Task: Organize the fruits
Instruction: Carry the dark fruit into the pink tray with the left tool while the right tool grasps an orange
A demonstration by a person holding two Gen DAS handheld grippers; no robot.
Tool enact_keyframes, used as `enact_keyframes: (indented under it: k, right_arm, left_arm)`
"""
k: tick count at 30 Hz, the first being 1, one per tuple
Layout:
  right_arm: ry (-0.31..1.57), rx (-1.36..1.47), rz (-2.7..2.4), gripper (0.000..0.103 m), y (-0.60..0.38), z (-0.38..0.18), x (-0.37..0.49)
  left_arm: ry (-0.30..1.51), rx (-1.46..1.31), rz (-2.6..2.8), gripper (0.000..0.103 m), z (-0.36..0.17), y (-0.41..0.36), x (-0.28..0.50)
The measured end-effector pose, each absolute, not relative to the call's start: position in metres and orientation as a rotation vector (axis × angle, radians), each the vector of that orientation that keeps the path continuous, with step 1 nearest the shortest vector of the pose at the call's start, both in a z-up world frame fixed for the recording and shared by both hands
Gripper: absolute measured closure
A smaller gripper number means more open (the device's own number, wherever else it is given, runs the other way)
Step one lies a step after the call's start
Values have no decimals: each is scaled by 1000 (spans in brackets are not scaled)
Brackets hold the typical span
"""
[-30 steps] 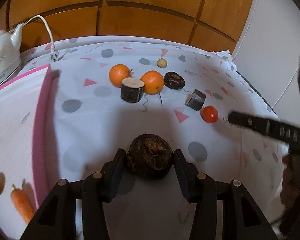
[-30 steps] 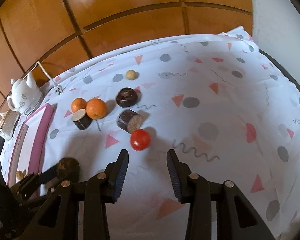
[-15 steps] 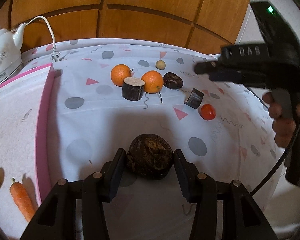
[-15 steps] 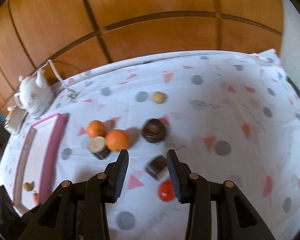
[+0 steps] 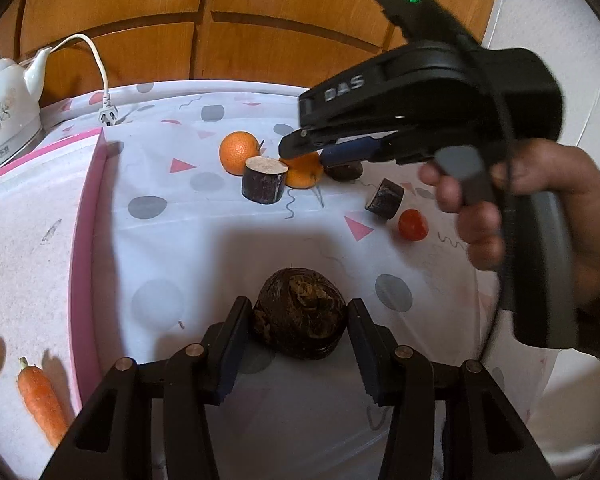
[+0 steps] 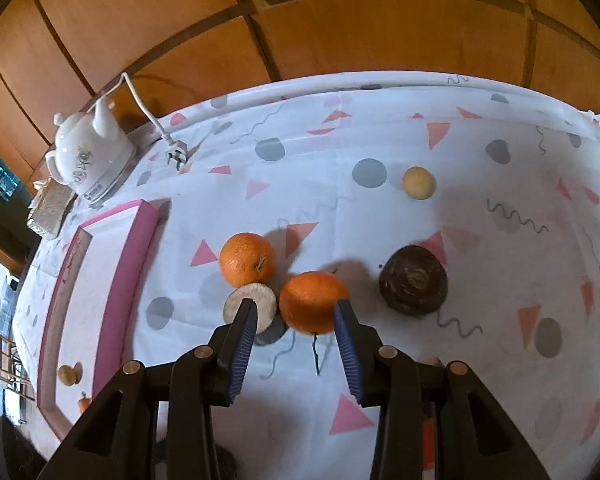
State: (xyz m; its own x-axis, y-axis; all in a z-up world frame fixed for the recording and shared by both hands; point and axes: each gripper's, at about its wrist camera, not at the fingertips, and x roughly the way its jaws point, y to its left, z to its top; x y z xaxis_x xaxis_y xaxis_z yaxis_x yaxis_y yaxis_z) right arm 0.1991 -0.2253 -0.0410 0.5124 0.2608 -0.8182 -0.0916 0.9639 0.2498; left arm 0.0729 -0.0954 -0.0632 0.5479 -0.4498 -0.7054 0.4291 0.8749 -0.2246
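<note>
My left gripper (image 5: 298, 312) is shut on a dark brown round fruit (image 5: 300, 314) just above the patterned cloth. My right gripper (image 6: 296, 308) is open, its fingers either side of an orange (image 6: 313, 302), not touching it as far as I can tell. A second orange (image 6: 246, 259) and a dark cut cylinder (image 6: 251, 307) lie just left. In the left wrist view the right gripper (image 5: 300, 148) hangs over the oranges (image 5: 239, 152). A red tomato (image 5: 413, 224) and a second cut piece (image 5: 385, 199) lie to the right.
A pink-rimmed white tray (image 5: 86, 216) on the left holds a carrot (image 5: 42, 404) and a small yellowish item (image 6: 67, 374). A white kettle (image 6: 86, 158) with cord and plug stands at the back left. Another dark fruit (image 6: 414, 285) and a small yellow ball (image 6: 418, 183) lie further back.
The right gripper has moved forward and left from above the tomato to straddle the near orange. The left gripper stays shut on the dark fruit, barely moved.
</note>
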Motion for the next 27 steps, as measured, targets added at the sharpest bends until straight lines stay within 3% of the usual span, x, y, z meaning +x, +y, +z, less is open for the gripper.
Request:
enact_keyframes:
  k: [15,27]
  right_arm:
    - [1022,93,105,61,-231,-55,223]
    - [985,100,100,67,-231,-45,216]
  left_arm:
    - [837,-28,-498,54,-50,-89,71]
    - [724,-134,-361,53,11,-27,73]
